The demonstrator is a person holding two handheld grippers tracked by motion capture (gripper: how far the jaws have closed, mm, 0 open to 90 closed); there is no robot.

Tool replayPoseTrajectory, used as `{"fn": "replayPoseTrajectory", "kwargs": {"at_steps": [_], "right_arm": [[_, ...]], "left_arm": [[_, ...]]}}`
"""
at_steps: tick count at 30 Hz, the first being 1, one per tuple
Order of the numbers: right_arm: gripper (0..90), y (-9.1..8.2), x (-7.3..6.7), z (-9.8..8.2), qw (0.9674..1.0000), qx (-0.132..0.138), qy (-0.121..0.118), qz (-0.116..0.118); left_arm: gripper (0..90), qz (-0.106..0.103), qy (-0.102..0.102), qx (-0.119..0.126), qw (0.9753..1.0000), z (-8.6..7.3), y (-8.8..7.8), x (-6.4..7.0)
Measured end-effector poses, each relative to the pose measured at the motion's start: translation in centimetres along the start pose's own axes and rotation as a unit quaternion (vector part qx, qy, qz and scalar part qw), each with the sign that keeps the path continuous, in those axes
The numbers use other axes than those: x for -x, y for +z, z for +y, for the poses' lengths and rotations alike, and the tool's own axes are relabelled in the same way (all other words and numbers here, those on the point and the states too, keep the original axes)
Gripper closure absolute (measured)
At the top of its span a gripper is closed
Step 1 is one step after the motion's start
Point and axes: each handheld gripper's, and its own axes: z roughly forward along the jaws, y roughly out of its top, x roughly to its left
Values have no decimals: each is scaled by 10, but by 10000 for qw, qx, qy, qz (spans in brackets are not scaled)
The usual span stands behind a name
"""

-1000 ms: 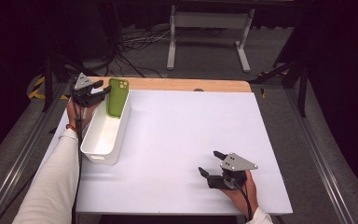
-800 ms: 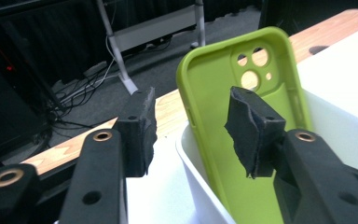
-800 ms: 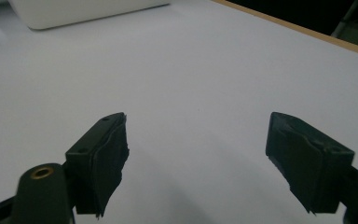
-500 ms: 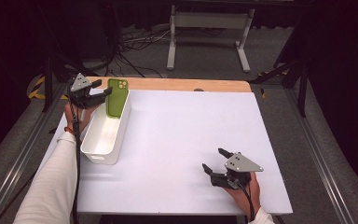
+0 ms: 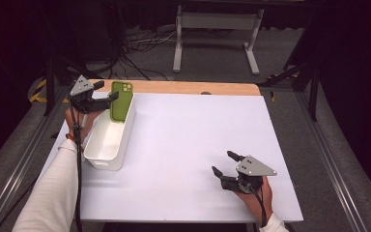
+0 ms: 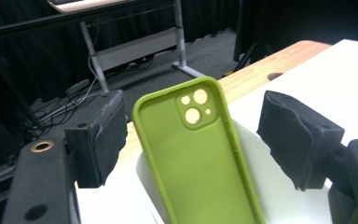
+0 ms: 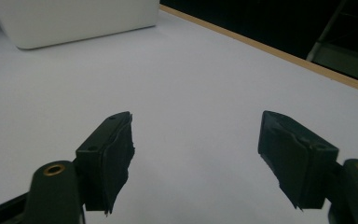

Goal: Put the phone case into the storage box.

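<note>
A green phone case point(image 5: 121, 101) stands tilted in the far end of a white bin point(image 5: 104, 142), leaning on its rim, camera holes up. My left gripper point(image 5: 107, 91) hovers at the case's top. Its jaws have just been opening; in the left gripper view the case point(image 6: 200, 158) sits between the pads point(image 6: 100, 135) with a gap on each side. My right gripper point(image 5: 221, 162) rests low over the white table near the front right. Its jaws have just been closing a little, and they stand open point(image 7: 196, 154) around nothing.
The white table top point(image 5: 188, 125) has a wooden strip point(image 5: 193, 88) along its far edge. The bin point(image 7: 74, 18) lies along the left side. Metal rails flank the table, and a stand point(image 5: 215, 29) with cables sits on the floor behind.
The left jaws have spread apart off the phone case, and that hand has risen slightly. The case stays leaning in the bin. The right hand has barely shifted.
</note>
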Motion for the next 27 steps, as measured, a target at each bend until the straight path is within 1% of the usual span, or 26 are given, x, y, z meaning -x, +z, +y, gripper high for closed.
{"fn": "replayPoseTrajectory", "kwargs": {"at_steps": [1,2,3,4,6,7,8,9,10,12,15,16,17,19,20,22,24,25,27], "right_arm": [[269,0,0,1,10000,-22,-11,-10],[264,0,0,1,10000,-35,-28,-15],[264,0,0,1,10000,-35,-28,-15],[249,-1,-1,2,10000,-18,-70,-40],[235,-2,-1,3,10000,-2,-91,-34],[213,-3,-1,3,9999,10,-103,-79],[199,-3,0,4,9999,5,-103,-81],[169,-2,0,4,10000,10,-90,-31],[151,-2,0,5,9999,-10,-122,-48],[136,-2,0,6,9998,12,-164,-110],[110,0,1,7,9999,20,-130,-90],[85,3,2,8,9999,-16,-118,-47],[80,4,1,8,9999,-40,-115,-36],[63,6,0,8,9998,-66,-189,-42],[63,6,0,8,9998,-66,-189,-42],[60,7,-1,9,9996,-63,-255,-37],[55,7,0,10,9997,-43,-236,-22],[54,7,0,10,9997,-30,-239,-10],[53,8,1,11,9997,-18,-231,-9]], "left_arm": [[215,87,-46,75,9999,1,-4,2],[147,193,-110,103,9997,1,-6,3],[142,193,-110,103,9997,1,-6,3],[157,134,-132,149,9997,1,-7,2],[151,108,-170,227,9995,2,-11,5],[150,105,-168,213,9996,3,-12,6],[146,105,-163,232,9995,3,-13,8],[135,85,-162,240,9995,3,-14,10],[132,83,-152,269,9995,3,-15,11],[123,48,-145,337,9993,4,-17,14],[117,30,-145,359,9992,5,-20,16],[101,-53,-145,399,9991,5,-21,17],[91,-132,-184,429,9988,5,-22,19],[73,-162,-189,397,9989,5,-24,21],[73,-180,-161,427,9988,5,-24,22],[56,-228,-169,420,9987,5,-24,27],[50,-209,-98,420,9989,5,-26,31],[48,-188,-91,457,9987,6,-27,32],[45,-149,67,432,9989,9,-31,37]]}}
